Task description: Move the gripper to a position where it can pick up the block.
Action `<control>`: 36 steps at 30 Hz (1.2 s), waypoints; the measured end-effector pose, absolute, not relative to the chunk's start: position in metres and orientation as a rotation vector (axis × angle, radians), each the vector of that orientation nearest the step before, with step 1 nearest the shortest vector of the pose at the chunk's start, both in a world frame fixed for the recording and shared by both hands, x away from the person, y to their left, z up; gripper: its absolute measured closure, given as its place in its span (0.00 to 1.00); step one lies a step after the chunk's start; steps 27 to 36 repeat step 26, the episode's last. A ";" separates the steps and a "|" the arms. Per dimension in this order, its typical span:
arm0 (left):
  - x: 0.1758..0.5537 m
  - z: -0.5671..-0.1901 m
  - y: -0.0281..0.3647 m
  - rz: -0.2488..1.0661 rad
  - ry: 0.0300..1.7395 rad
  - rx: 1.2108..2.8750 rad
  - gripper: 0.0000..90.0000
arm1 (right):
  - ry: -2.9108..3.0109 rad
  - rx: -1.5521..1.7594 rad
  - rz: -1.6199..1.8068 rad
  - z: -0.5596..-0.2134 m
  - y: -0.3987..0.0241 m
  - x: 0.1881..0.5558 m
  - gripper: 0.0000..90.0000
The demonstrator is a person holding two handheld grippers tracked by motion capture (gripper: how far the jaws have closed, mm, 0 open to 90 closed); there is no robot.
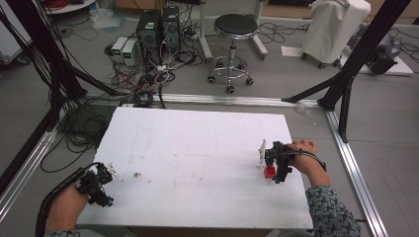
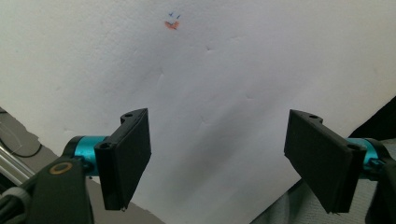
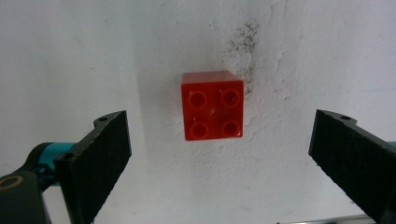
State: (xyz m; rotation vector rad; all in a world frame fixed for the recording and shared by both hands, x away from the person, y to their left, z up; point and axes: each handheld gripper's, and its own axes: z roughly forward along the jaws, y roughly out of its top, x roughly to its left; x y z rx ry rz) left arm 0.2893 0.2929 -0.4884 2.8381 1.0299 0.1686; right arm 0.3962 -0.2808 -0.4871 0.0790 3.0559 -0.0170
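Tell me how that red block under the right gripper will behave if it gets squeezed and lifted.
The red block looks like hard moulded plastic with four studs on top, so probably stiff and light. Its flat square sides should suit the open right gripper, though the glossy surface may slip a little. It sits flat on the white board, so it is unlikely to roll.

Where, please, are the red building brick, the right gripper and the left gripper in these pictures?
red building brick (image 3: 213, 105), right gripper view, its studded top face.
right gripper (image 3: 219, 154), right gripper view, midway between its open jaws.
left gripper (image 2: 217, 158), left gripper view, midway between its open jaws.
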 end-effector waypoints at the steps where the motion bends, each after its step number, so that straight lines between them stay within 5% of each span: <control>1: 0.289 -0.488 0.293 0.169 1.030 2.838 0.26 | 3.056 0.079 -0.017 -0.487 -0.281 0.396 0.06; 16: 0.289 -0.489 0.295 0.164 1.035 2.833 0.26 | 3.113 0.015 -0.035 -0.518 -0.277 0.400 0.05; 36: 0.289 -0.490 0.295 0.166 1.038 2.825 0.26 | 3.111 0.036 -0.018 -0.518 -0.279 0.401 0.06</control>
